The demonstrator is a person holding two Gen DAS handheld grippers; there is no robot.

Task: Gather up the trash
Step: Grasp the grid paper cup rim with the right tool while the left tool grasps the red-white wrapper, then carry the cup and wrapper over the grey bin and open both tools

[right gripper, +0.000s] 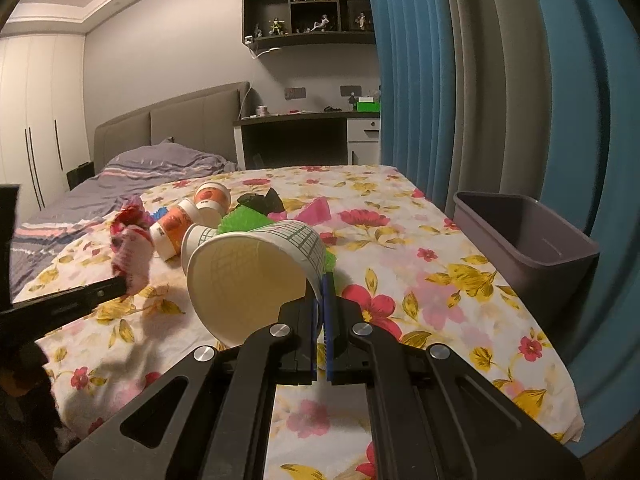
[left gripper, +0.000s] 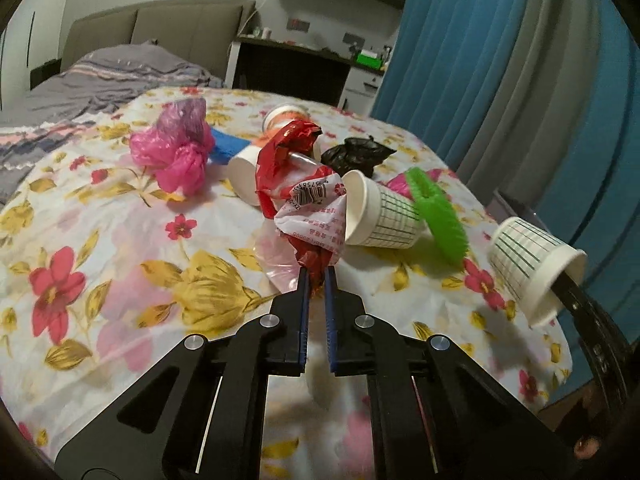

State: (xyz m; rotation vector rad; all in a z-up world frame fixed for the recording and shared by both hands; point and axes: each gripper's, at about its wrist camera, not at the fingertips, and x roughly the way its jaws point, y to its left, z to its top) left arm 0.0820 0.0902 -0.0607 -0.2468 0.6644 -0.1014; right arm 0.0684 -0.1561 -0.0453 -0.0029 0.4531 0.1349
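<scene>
- The left gripper [left gripper: 316, 270] is clenched on the lower end of a crumpled red and white wrapper [left gripper: 308, 208], which stands up from between its blue pads; the same wrapper [right gripper: 130, 248] shows at the left of the right wrist view, at the tip of the other tool.
- The right gripper [right gripper: 320, 280] is clenched on the rim of a white paper cup with a green grid print [right gripper: 256, 272], one finger inside the mouth and one outside. The cup is tilted, its open mouth towards the camera; from the left wrist view it [left gripper: 532, 268] hangs at the right, above the cloth.
- The surface under it all is a flowered cloth [left gripper: 120, 280].
- A second grid-print cup [left gripper: 380, 216] lies on its side just beside the wrapper, with a green spiky ring [left gripper: 436, 216] leaning against its base.
- Behind these lie a pink plastic bag [left gripper: 176, 152], a black crumpled bag [left gripper: 356, 154], a plain white cup [left gripper: 244, 176] and two orange-banded cups [right gripper: 188, 216], all tipped over.
- A grey bin [right gripper: 524, 236] stands at the right edge of the cloth, in front of the blue curtain [right gripper: 412, 80]; what can be seen of its inside holds nothing.
- A bed with grey bedding [right gripper: 140, 176] sits behind, at the left.
</scene>
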